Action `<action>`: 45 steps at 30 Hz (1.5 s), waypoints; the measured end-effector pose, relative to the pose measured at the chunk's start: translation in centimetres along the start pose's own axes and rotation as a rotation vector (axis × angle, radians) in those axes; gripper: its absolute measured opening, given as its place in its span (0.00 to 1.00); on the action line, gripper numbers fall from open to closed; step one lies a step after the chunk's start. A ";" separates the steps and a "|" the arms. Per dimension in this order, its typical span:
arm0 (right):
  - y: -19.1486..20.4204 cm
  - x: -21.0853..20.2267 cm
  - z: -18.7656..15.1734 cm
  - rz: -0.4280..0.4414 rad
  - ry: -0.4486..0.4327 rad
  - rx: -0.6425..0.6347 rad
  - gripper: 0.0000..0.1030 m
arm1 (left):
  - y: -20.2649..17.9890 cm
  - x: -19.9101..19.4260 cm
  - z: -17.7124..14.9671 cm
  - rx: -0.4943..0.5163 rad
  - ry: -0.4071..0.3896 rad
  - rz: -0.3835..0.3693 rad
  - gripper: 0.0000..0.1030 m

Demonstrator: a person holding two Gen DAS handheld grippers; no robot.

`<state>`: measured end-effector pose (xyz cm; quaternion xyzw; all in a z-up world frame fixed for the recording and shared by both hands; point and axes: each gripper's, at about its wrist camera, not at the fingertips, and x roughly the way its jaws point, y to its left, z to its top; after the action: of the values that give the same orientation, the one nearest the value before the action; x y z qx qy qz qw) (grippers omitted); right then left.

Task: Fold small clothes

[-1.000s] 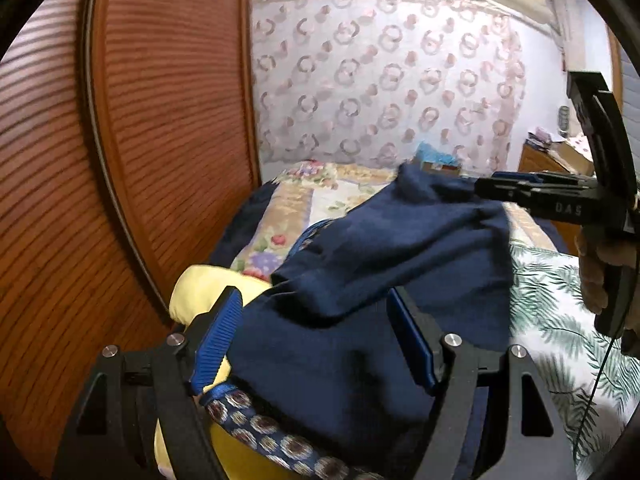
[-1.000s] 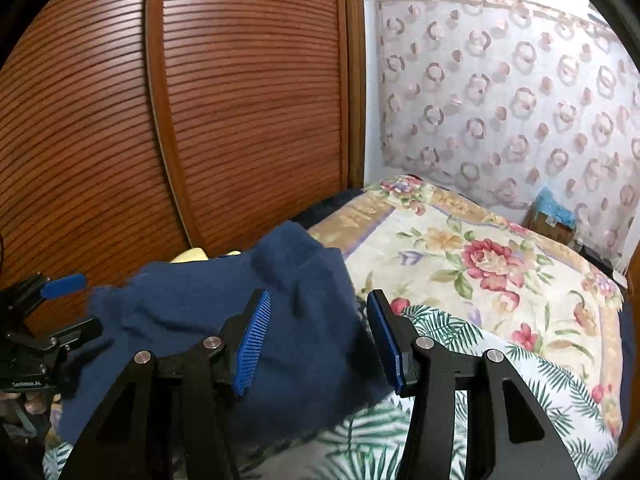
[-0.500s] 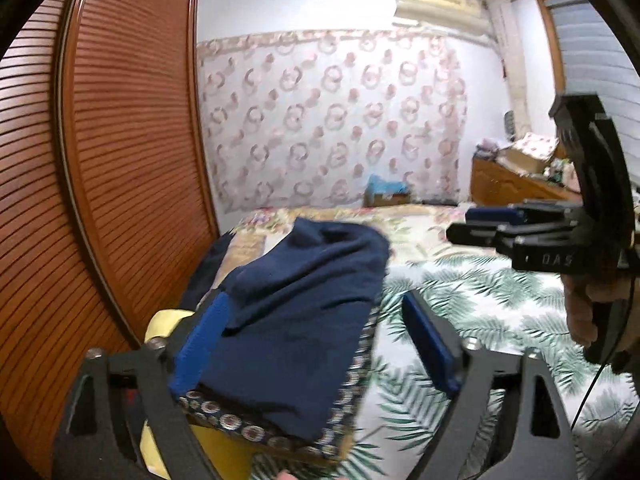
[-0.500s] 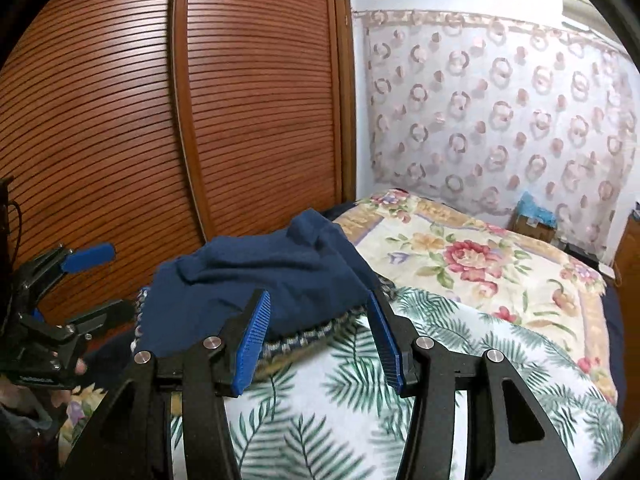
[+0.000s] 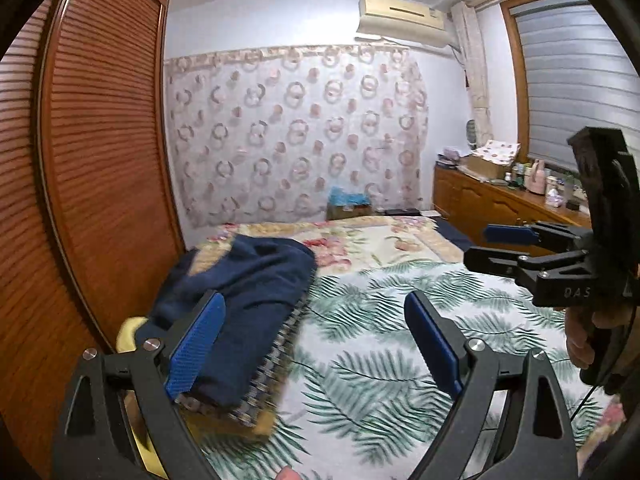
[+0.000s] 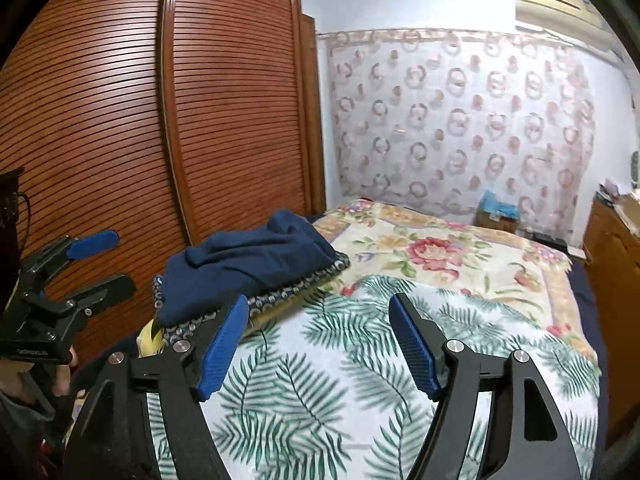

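A folded navy garment lies on top of a pile at the bed's left edge, over a cloth with a blue ring pattern and something yellow. My left gripper is open, back from the pile and just right of it, holding nothing. My right gripper hovers over the palm-leaf sheet with its jaws opening and nothing between them. The navy garment lies ahead and to its left. Each gripper shows in the other's view: right gripper, left gripper.
Slatted wooden wardrobe doors stand close along the bed's left side. A floral blanket covers the far half of the bed. A cardboard box sits past the foot, and a cluttered wooden dresser stands at the right.
Both grippers let go of the navy garment and pulled back to the right. It now rests folded on the pile. Both pairs of jaws stand wider than before.
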<state>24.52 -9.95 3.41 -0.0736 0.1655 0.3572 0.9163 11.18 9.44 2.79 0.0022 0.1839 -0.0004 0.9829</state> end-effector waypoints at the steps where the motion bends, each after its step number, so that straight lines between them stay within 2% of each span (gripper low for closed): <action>1: 0.1 -0.5 -0.2 -0.007 -0.003 0.004 0.73 | -0.4 -0.1 -0.2 -0.004 0.003 -0.010 0.89; 5: 0.6 -3.5 -1.7 -0.055 -0.007 0.033 0.73 | -2.0 -0.6 -1.1 0.006 0.016 -0.020 0.89; 12: 1.8 -9.9 -4.6 -0.189 -0.035 0.085 0.73 | -5.6 -2.2 -2.5 0.015 0.027 -0.048 0.89; 21: 4.3 -16.4 -6.0 -0.300 -0.063 0.139 0.73 | -9.6 -3.4 -1.7 0.020 0.010 -0.108 0.89; 28: 6.2 -17.9 -6.1 -0.327 -0.078 0.145 0.73 | -10.4 -3.1 -0.9 0.012 0.000 -0.112 0.89; 36: 6.9 -17.9 -6.2 -0.339 -0.089 0.156 0.73 | -10.3 -3.0 -0.7 0.011 0.001 -0.099 0.89; 45: 5.0 -17.6 -6.9 -0.338 -0.095 0.162 0.73 | -10.2 -3.0 -1.1 -0.003 0.004 -0.081 0.89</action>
<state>7.23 -19.10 3.11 -0.0092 0.1355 0.1867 0.9730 8.01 -0.77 2.76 -0.0065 0.1857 -0.0400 0.9818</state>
